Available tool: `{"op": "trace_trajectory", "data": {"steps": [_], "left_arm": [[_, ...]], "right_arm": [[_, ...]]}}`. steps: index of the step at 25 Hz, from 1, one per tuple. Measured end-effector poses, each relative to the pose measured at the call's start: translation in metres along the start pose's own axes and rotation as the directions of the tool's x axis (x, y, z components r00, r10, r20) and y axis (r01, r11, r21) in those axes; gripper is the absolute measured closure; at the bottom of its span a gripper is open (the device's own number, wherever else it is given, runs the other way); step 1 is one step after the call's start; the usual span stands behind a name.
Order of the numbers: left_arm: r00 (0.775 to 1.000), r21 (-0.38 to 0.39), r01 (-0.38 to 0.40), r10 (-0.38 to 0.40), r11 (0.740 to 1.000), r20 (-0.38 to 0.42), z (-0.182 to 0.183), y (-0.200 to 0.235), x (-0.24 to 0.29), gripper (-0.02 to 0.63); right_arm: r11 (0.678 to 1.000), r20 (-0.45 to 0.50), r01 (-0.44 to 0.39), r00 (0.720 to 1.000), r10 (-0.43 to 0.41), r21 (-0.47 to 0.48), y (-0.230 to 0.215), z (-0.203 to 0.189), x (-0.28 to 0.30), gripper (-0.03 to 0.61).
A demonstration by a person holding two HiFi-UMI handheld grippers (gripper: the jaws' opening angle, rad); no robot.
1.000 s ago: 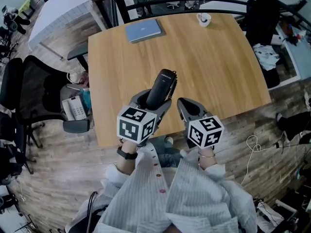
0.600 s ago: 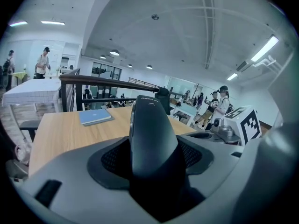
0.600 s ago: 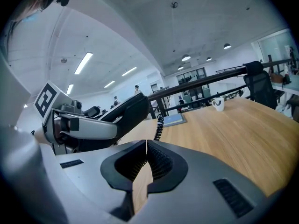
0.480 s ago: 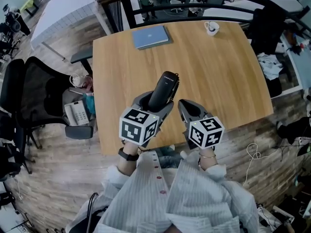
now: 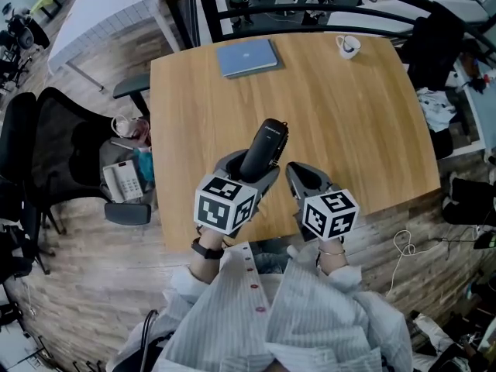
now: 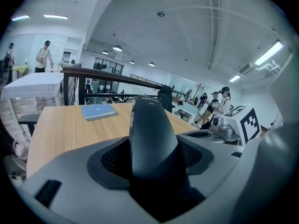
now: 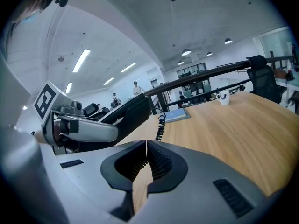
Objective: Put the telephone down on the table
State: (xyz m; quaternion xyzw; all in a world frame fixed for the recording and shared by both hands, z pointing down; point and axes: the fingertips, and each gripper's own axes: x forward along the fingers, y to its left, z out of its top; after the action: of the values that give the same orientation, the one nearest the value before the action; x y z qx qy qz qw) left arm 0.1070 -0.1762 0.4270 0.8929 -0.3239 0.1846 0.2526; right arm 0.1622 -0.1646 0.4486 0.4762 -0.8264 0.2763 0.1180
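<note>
Left gripper (image 5: 249, 170) pinches the telephone (image 5: 265, 142) over the table (image 5: 349, 115), near its front edge, ready for lowering. Right gripper (image 5: 297, 178), jaws pressed together, holds nothing.

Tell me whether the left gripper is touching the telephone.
Touching. The left gripper view shows the telephone clamped between the left gripper's fingers, with no gap on either side.

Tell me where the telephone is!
In the head view, the black telephone handset is clamped in the left gripper above the wooden table, just left of the right gripper.
</note>
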Motion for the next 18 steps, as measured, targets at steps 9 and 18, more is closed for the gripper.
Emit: {"op": "trace_trajectory", "data": {"steps": [9,18], "left_arm": [[0.999,-0.027,-0.004,0.003,1.000,-0.044,-0.027,0.024,0.021,0.306],[0.995,-0.045,-0.025,0.020,0.999,-0.095,-0.049,0.061,0.043,0.306]], "right_arm": [[1.000,-0.032,0.008,0.999,-0.007,0.029,-0.006,-0.015,0.021,0.543],[0.999,-0.078,0.019,0.997,-0.016,0.041,-0.013,-0.028,0.046,0.543]]}}
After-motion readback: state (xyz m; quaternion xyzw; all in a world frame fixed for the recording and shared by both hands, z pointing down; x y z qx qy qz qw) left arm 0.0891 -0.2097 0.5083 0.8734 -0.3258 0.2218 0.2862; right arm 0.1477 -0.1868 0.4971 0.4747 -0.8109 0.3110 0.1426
